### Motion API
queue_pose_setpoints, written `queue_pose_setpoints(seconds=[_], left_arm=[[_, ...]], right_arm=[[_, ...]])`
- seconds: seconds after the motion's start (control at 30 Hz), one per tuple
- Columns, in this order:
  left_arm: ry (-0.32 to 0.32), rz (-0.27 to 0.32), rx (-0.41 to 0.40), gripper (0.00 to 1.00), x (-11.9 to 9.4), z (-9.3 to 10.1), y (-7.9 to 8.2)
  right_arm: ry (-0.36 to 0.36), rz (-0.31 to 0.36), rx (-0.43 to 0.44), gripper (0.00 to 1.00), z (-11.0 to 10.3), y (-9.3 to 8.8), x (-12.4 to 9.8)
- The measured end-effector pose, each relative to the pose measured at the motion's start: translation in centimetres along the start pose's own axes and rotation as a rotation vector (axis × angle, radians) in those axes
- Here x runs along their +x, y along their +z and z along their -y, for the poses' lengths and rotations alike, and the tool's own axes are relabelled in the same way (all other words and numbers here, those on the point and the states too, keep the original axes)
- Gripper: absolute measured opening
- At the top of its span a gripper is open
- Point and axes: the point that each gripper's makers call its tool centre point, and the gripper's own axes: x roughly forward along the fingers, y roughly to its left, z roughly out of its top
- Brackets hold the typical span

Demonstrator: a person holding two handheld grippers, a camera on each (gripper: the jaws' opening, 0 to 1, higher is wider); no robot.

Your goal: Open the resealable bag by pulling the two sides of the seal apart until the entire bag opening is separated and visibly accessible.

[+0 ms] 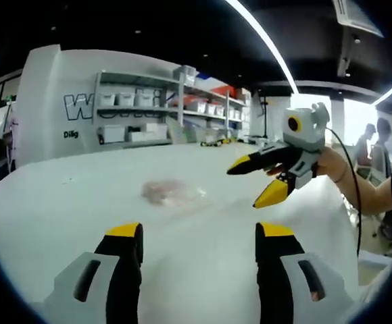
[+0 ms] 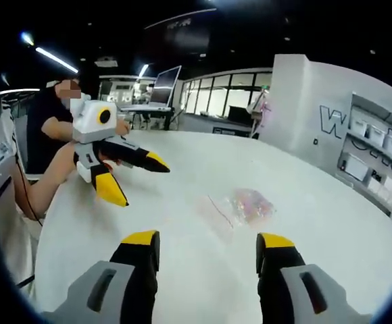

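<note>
Nearest, left gripper [image 1: 199, 246] and right gripper [image 2: 208, 253], jaws apart, gripping nothing. Farther out, flat on the white counter [image 2: 317, 223]: resealable bag [image 2: 240, 206], likely light, limp, slippery; best pinched on each seal lip at the pink strip.

a large white table [image 1: 81, 202] is seen, its top smooth and pale, with the far edge running toward a white wall. one thing is laid flat on it near the middle: a clear resealable bag [image 2: 240, 206] with pinkish contents bunched at one end and a thin pink seal line at the other. the bag is also seen in the left gripper view [image 1: 171, 192].
</note>
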Motion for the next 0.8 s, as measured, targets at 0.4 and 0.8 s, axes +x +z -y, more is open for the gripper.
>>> queue_pose_setpoints(seconds=[0.4, 0.8], left_arm=[[0.021, 0.033, 0.002, 0.79, -0.3, -0.3, 0.3], [0.044, 0.001, 0.016, 0.82, -0.7, -0.2, -0.5]], right_arm=[[-0.014, 0.005, 0.019, 0.66, -0.5, -0.5, -0.4], [-0.043, 0.011, 0.070, 0.82, -0.5, -0.9, -0.9]])
